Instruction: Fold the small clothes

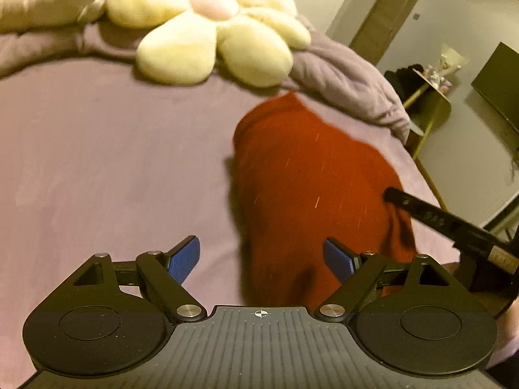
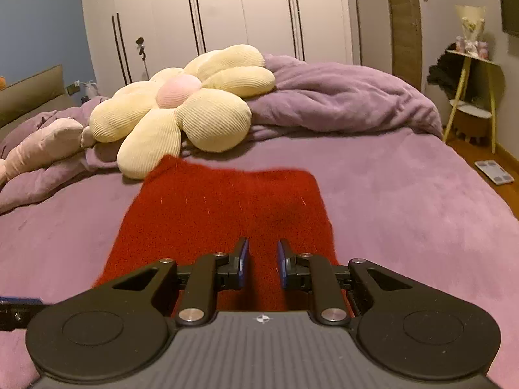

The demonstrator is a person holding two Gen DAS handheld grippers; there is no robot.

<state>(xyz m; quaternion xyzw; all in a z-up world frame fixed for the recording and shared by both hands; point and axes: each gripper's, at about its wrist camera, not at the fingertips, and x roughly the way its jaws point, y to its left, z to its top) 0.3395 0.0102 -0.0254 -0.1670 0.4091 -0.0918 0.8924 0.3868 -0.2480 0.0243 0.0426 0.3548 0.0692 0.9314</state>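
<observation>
A red knitted garment [image 1: 311, 175] lies on the purple bed sheet [image 1: 97, 162], its near part raised and casting a shadow to its left. My left gripper [image 1: 262, 259] hovers over its near edge, open wide, with nothing pinched between the blue pads [image 1: 185, 259]. From the right, my right gripper [image 1: 389, 194] reaches onto the garment's right edge, where the cloth bunches. In the right wrist view the garment [image 2: 220, 207] stretches away from my right gripper [image 2: 262, 259], whose jaws stand narrow with red cloth between them.
A cream flower-shaped cushion [image 2: 181, 110] and a bunched purple duvet [image 2: 340, 97] lie at the far side of the bed. A small yellow-legged side table [image 2: 470, 97] stands by the right wall, with a scale [image 2: 494, 171] on the floor. White wardrobes [image 2: 227, 16] are behind.
</observation>
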